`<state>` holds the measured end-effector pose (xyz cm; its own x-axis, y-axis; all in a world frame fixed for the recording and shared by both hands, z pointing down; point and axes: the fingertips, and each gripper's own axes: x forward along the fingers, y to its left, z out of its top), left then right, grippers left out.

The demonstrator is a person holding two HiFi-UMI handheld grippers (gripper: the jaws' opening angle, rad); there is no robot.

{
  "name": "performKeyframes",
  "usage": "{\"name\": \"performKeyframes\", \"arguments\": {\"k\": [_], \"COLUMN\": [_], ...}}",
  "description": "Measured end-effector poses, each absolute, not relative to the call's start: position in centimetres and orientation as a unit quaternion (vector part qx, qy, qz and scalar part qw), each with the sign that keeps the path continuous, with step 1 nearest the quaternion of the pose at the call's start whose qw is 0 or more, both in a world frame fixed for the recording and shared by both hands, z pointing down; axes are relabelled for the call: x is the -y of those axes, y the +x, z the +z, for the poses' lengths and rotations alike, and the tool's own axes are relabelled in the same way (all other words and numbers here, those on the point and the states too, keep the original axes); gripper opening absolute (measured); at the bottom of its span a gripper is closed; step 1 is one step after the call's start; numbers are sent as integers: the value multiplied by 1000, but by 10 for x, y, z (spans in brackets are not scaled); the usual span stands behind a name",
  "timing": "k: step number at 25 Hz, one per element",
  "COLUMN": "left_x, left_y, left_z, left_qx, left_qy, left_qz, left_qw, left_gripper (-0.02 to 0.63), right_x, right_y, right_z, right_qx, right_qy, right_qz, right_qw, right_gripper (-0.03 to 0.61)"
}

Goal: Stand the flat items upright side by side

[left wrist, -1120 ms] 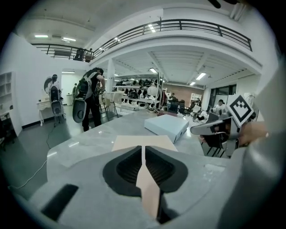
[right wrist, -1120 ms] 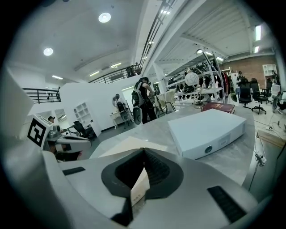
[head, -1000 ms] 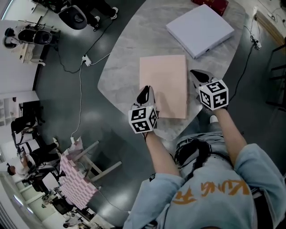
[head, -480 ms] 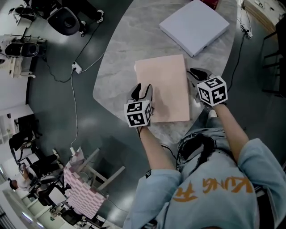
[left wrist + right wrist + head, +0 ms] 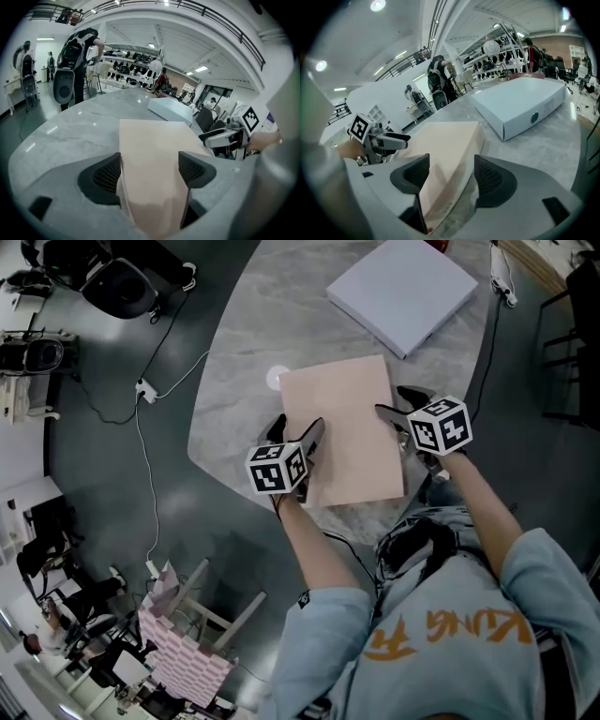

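grey marbled table top (image 5: 239, 352) spreads under you, above a dark floor with a white cable (image 5: 141, 432) trailing across it. little writing shows: black-and-white square markers on both gripper cubes, and orange lettering across the back of your shirt (image 5: 441, 634), too bent to read. the white box (image 5: 403, 292) carries a small dark round mark (image 5: 534, 117) on its side wall.

the pink flat box (image 5: 342, 432) lies flat on the table's near part, between your two hands. your left gripper (image 5: 297, 430) sits at its left edge; its jaws have just been opening and stand apart, with the box's edge between them (image 5: 152, 168). your right gripper (image 5: 398, 407) sits at the right edge; its jaws have also just been opening and stand released, straddling that edge (image 5: 450, 173).

the white box lies flat at the table's far end, well apart from the pink one. a small pale round spot (image 5: 275, 379) shows just beside the pink box's far left corner. a dark office chair (image 5: 117, 282) stands off the table, on the floor.
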<state>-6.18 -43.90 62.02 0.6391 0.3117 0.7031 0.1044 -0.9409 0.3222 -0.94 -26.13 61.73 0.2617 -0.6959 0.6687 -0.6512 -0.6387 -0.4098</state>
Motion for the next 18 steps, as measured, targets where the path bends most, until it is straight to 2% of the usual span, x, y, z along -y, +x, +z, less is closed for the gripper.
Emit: {"name": "performKeyframes", "arguments": {"k": [2,5,10,14,18], "left_x": [440,439,438,439,438], "left_y": [-62,-60,-61,-63,-66], "left_z": [626,632,637,642,634], "left_qx": [-121,-127,-134,-127,-118], "left_qy": [892,887,883,889,895], "left_qz": [413,419,412,406,398], "left_qw": [136,148,180,172,164], "left_gripper": [403,405,405,405,397], "right_x": [263,263,266,273,274], "right_y": [-15,-16,-17,-20,-22], "right_z": [625,628,632,640,635], "right_qx": [-424,-427,-425,-415,-415], "right_qy": [-786,-780,-774,-767,-767], "right_qz": [-449,-458,-469,-485,-485], "right_qw": [26,22,40,68,65], "right_gripper": [321,330,333,319,315]}}
